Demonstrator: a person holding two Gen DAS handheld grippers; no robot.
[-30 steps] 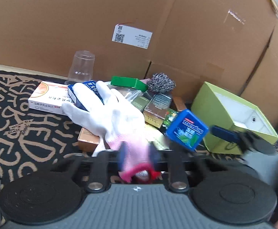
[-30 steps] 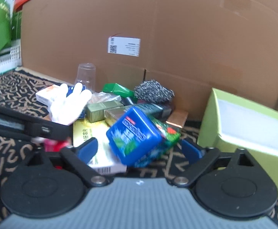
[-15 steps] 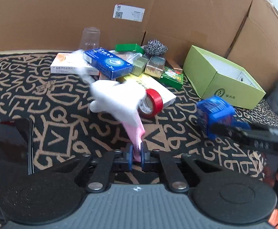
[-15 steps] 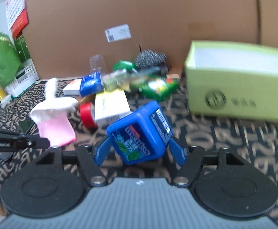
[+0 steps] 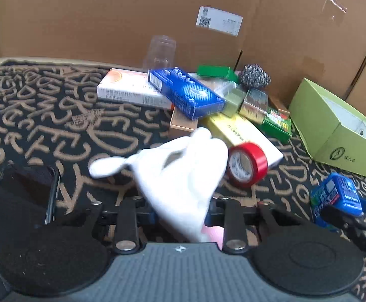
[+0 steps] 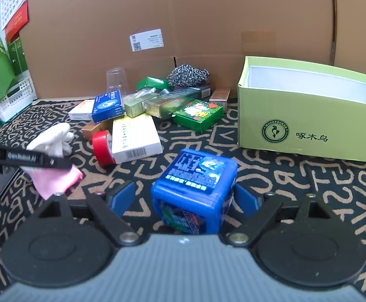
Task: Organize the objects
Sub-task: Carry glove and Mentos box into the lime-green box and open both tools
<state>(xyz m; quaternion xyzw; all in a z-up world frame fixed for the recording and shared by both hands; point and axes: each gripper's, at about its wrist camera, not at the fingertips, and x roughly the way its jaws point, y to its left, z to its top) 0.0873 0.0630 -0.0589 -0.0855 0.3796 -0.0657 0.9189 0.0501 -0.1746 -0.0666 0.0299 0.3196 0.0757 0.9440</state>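
Cardboard walls [image 6: 208,12] backed a worktop covered by a black mat [image 6: 308,188] printed with tan letters. Landmark for everything else was the open green box [image 6: 308,115], which stood on the mat at the right, against the cardboard.

Left of the green box lay a loose heap of small packages: a dark green carton [image 6: 198,114] nearest it, then gold boxes [image 6: 162,103], a long white and yellow box [image 6: 135,133], a blue box [image 6: 107,105] and a white medicine box [image 5: 130,89]. A steel scourer [image 6: 188,75] and a clear plastic cup [image 6: 117,78] stood behind the heap, by the cardboard. A red tape roll [image 6: 102,147] stood on edge at the heap's near side, touching the white and yellow box.

In front of the green box, the right gripper [image 6: 184,196] had a blue tub [image 6: 195,188] between its blue fingers [image 6: 122,196]. Its jaws were opening, with a visible gap on the left side of the tub, which sat on the mat.

Further left of the box, past the tape, the left gripper [image 5: 180,215] had a white glove [image 5: 180,173] with a pink cuff between its fingers. Those jaws were opening too, their pads largely hidden by the cloth, so contact with the glove could not be told. A dark phone [image 5: 24,196] lay beyond the glove, farthest from the box.
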